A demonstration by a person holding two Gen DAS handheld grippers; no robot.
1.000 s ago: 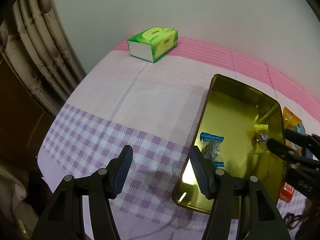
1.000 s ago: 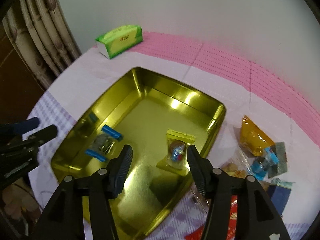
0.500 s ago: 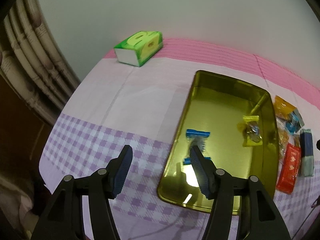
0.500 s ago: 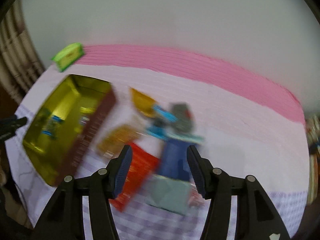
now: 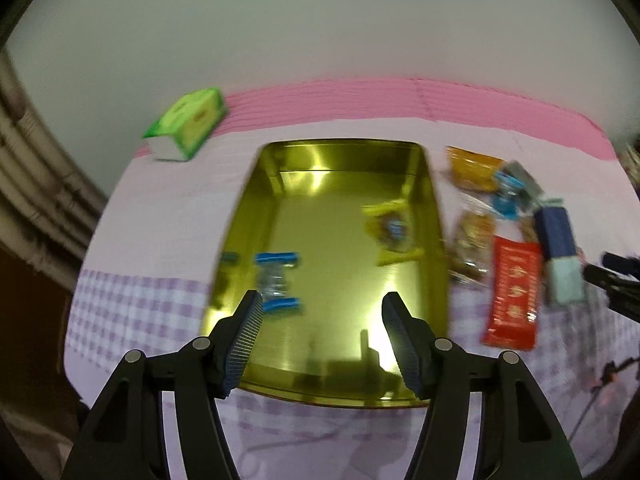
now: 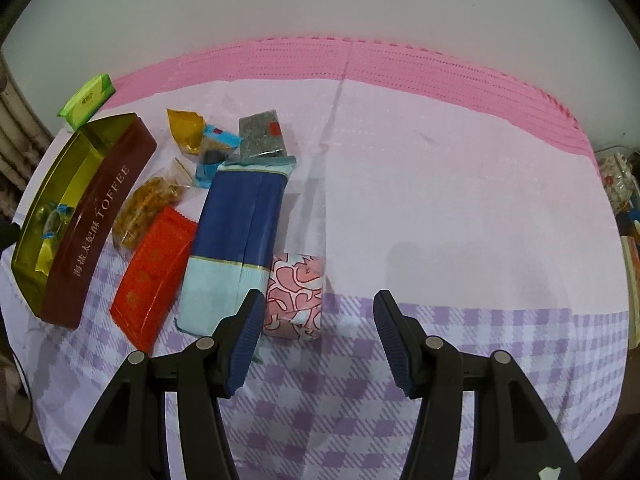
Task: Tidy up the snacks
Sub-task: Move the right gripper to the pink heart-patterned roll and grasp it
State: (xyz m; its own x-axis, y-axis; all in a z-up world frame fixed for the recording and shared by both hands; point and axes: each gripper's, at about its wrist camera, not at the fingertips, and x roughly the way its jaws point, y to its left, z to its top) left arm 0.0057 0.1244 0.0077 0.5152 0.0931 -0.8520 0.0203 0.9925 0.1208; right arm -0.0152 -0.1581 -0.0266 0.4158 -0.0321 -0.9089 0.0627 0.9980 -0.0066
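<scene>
Two snacks already lie in the gold tin (image 5: 280, 168): a blue-ended candy (image 5: 276, 282) near its left wall and a yellow-wrapped one (image 5: 394, 234) near its right wall. The left gripper (image 5: 322, 334) hangs above the tin, its jaws opening with nothing between them. Right of the tin lies the pile: an orange bag (image 6: 185, 128), a red packet (image 6: 154, 276), a long blue pack (image 6: 236, 240) and a pink patterned pack (image 6: 298, 294). The right gripper (image 6: 318, 334) stands wide and empty, just right of the pink pack. I think it should slide left, straddle that pack and squeeze gently.
</scene>
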